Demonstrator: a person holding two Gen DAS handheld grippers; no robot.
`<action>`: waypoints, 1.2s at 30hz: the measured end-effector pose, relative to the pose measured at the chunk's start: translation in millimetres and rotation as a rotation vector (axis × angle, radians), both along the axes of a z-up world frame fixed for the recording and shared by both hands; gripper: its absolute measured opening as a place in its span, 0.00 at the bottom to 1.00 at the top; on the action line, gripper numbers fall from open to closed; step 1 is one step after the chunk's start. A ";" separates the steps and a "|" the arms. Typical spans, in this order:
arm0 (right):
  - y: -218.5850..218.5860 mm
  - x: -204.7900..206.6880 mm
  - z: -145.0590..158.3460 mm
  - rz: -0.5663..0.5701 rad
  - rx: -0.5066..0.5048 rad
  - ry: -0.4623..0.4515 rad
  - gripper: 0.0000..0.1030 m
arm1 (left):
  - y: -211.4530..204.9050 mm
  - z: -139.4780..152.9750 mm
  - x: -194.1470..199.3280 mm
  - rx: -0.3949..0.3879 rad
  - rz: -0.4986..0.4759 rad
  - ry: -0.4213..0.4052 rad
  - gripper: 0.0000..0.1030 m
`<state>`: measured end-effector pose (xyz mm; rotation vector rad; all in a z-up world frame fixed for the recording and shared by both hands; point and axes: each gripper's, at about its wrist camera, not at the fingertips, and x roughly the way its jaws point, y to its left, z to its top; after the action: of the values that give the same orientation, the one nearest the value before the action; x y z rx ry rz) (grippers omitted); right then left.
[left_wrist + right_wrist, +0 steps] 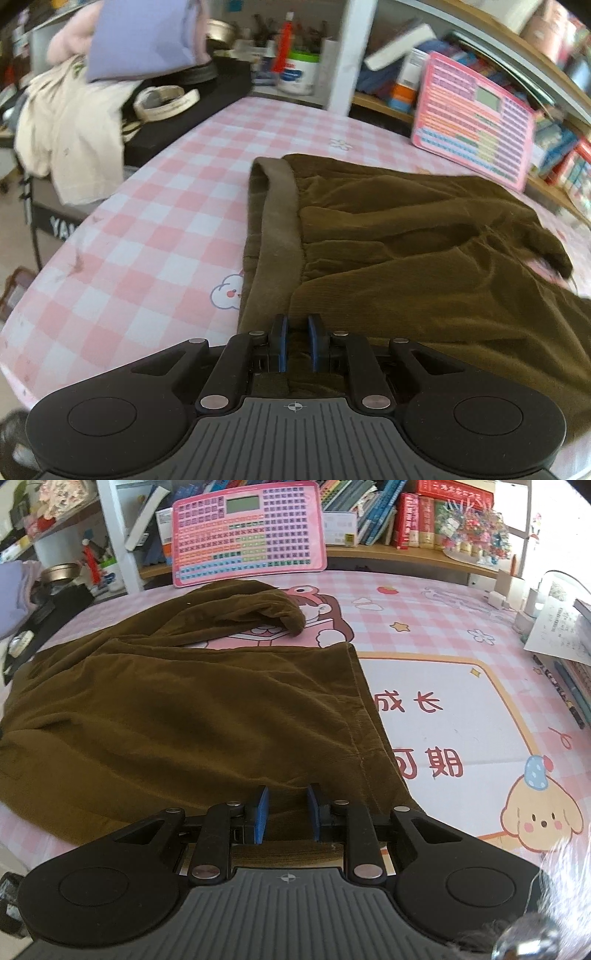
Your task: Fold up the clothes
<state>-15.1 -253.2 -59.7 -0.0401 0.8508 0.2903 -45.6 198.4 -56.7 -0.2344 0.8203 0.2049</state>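
Both hand-held grippers [295, 334] [287, 810], brown garment [184, 716] between jaws

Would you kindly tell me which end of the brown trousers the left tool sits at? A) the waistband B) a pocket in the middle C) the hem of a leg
A: the left tool meets the brown trousers at the ribbed waistband.

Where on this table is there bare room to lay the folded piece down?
Free: checked cloth left of the brown trousers, and the printed mat right of their hem. Crowded: back edge by the pink board, and the right edge with papers.
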 end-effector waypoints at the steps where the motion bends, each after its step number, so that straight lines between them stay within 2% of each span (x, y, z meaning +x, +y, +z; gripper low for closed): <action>1: 2.9 0.9 0.5 -0.003 -0.011 0.005 0.23 | -3.2 1.8 -0.8 0.033 -0.028 0.003 0.15; 4: 7.4 2.9 4.1 -0.036 -0.021 0.024 0.25 | -13.3 9.9 -6.6 0.109 -0.085 -0.007 0.24; 5: 7.2 2.4 6.1 -0.059 -0.015 0.029 0.25 | -16.2 13.3 -8.1 0.105 -0.098 -0.020 0.31; 6: 6.7 -0.8 10.0 -0.084 0.002 0.022 0.26 | -18.8 16.6 -9.0 0.086 -0.113 -0.036 0.39; 7: 6.3 -4.1 13.8 -0.108 0.018 0.015 0.29 | -21.4 20.0 -9.8 0.068 -0.128 -0.052 0.44; 8: 7.4 -8.3 16.9 -0.123 0.027 0.007 0.33 | -24.0 23.4 -10.6 0.050 -0.142 -0.068 0.53; 15: 31.5 -33.5 37.0 -0.197 0.082 -0.009 0.35 | -42.6 44.6 -14.8 -0.077 -0.246 -0.170 0.66; 21: 54.6 -43.1 56.6 -0.179 0.096 -0.027 0.40 | -49.5 37.4 -9.3 -0.127 -0.292 -0.152 0.70; 29: 63.6 -28.2 62.4 -0.156 0.122 -0.005 0.45 | -44.9 25.1 -13.8 -0.160 -0.225 -0.092 0.71; 36: 52.8 11.0 63.0 -0.066 0.153 -0.013 0.48 | -64.8 20.1 -4.1 -0.145 -0.132 -0.073 0.72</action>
<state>-4.2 -200.3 3.3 0.1283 0.8137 0.2919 -49.7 133.5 -36.6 -0.3207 0.7756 0.0125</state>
